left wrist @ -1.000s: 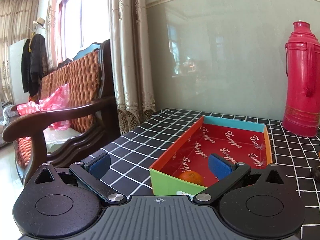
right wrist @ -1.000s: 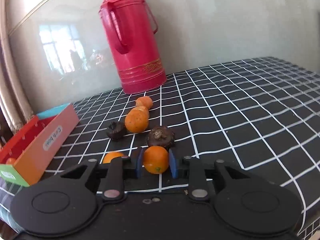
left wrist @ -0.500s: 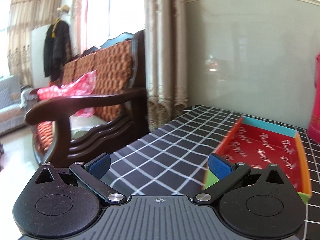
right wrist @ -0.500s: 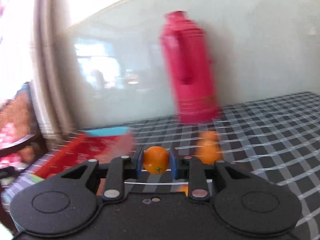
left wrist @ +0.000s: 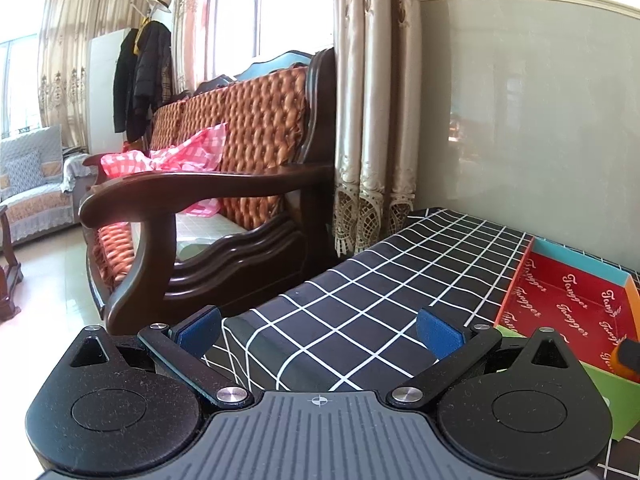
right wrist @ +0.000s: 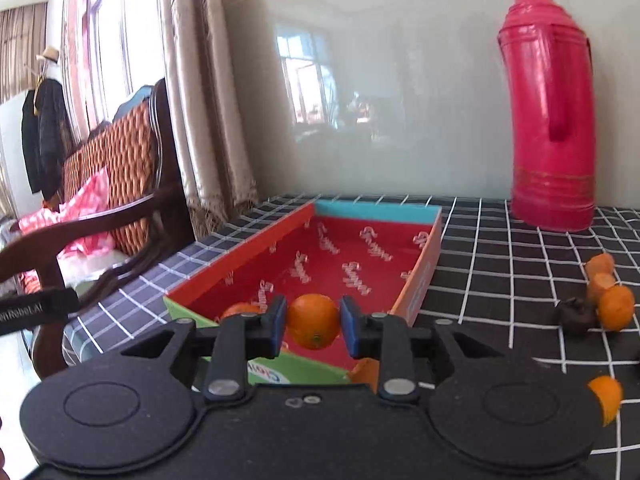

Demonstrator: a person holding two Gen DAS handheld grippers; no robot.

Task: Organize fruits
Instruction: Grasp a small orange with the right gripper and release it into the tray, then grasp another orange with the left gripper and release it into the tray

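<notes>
Clamping an orange (right wrist: 313, 321) between its pads, right gripper (right wrist: 313, 326) hovers over the near end of the box (right wrist: 240, 256). Second orange (right wrist: 239, 309) lies inside the box at its near left corner. More oranges (right wrist: 616, 306) and a dark fruit (right wrist: 575, 314) sit on the table (right wrist: 500, 280) right of the box, flask (right wrist: 550, 120) behind them. Left gripper (left wrist: 318, 330), jaws wide apart and empty, sits left of the box over the table edge, sofa (left wrist: 224, 184) beyond.
</notes>
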